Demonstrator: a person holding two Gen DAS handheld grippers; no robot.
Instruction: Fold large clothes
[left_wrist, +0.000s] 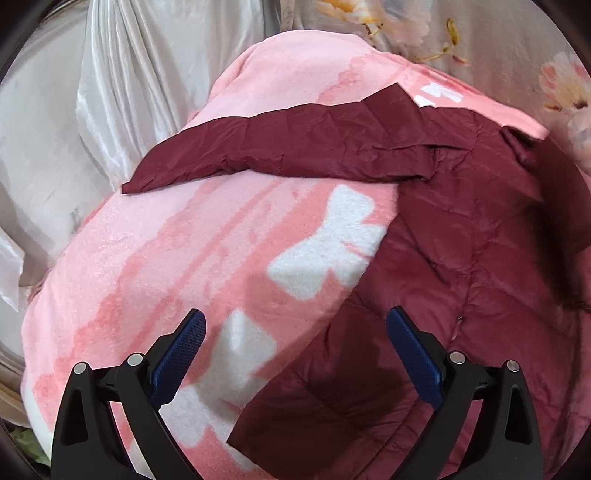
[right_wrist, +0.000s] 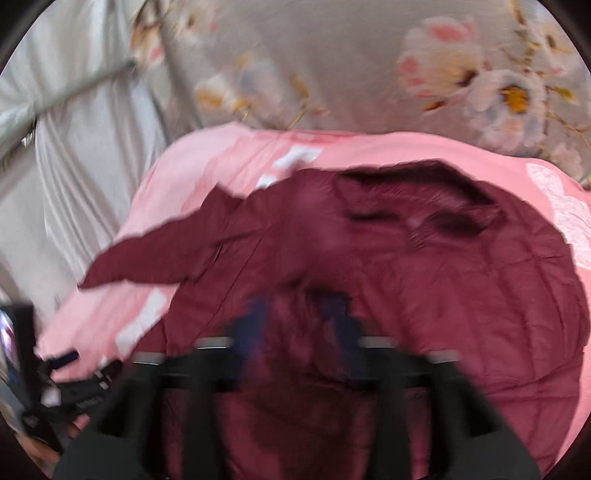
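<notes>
A maroon quilted jacket lies spread on a pink blanket with white shapes. One sleeve stretches out flat to the left across the blanket. My left gripper hovers open over the jacket's lower left edge, its blue pads wide apart with nothing between them. The right wrist view is motion-blurred. There the jacket fills the middle, its sleeve pointing left. My right gripper is above the jacket's body, its smeared blue pads apart and the cloth only behind them. The other black gripper shows at lower left.
Silvery white satin cloth hangs in folds along the left side. A grey floral sheet covers the far side beyond the blanket, and the grey floral sheet fills the top of the right wrist view. The blanket's rounded edge drops off at left.
</notes>
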